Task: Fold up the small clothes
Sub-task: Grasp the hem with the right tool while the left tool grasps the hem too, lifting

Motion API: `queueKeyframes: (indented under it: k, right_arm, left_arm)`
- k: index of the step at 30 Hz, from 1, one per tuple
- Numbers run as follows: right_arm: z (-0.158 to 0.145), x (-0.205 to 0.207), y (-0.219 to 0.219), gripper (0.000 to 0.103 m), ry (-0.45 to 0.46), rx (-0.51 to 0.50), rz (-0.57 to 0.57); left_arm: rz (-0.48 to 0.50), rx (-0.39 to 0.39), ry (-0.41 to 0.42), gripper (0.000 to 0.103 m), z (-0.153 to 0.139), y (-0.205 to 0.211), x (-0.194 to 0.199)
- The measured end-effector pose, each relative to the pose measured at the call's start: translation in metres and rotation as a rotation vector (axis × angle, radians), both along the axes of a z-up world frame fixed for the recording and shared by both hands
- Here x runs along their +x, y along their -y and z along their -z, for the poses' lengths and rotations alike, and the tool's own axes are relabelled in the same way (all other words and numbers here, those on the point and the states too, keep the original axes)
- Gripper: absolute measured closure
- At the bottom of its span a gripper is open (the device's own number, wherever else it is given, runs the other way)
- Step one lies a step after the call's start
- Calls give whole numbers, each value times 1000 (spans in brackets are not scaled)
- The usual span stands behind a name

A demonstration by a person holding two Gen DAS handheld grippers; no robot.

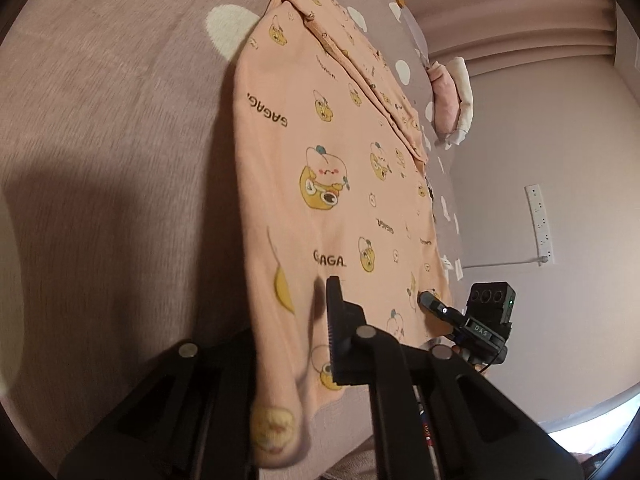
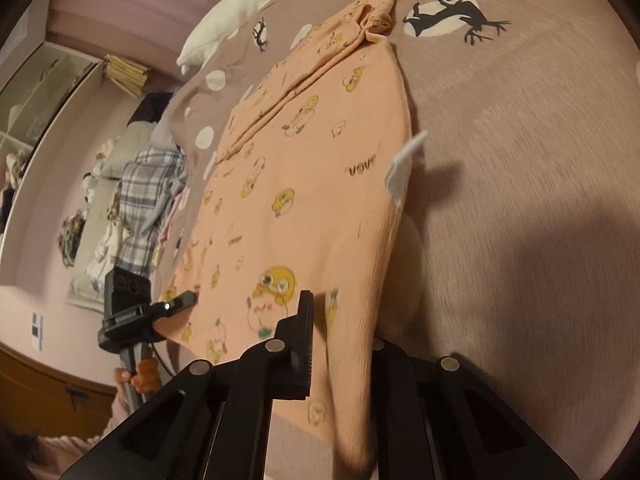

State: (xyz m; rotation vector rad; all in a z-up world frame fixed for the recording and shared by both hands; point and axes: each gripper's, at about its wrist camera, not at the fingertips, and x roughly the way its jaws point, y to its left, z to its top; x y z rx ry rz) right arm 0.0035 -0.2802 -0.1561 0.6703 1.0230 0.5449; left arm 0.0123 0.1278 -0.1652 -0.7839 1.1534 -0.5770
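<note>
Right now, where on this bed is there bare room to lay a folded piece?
Bare bedspread lies beside the pink garment, past its long edge. The opposite side is crowded: a pink-and-white bundle sits near the bed's edge there.

The peach cotton garment with yellow cartoon prints repeats "GAGA" in dark letters; the black hand-held gripper seems to read "DAS".
</note>
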Motion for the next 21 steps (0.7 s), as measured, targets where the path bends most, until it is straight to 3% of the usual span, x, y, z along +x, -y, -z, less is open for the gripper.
queueKeyframes:
  k: [4, 10, 17, 21]
  right_arm:
    - [-3, 6, -3, 94, 10, -2, -2]
    - [-25, 15, -10, 97, 98, 28, -13]
    - [-51, 20, -14, 97, 198, 70, -10]
    - [-65, 24, -16, 97, 246, 77, -13]
  left_arm:
    - [-1, 1, 12, 98, -6, 3, 6]
    - [36, 24, 127, 99, -34, 17, 14]
    - [37, -52, 192, 99, -52, 24, 24]
    - [40, -56, 240, 99, -67, 29, 32]
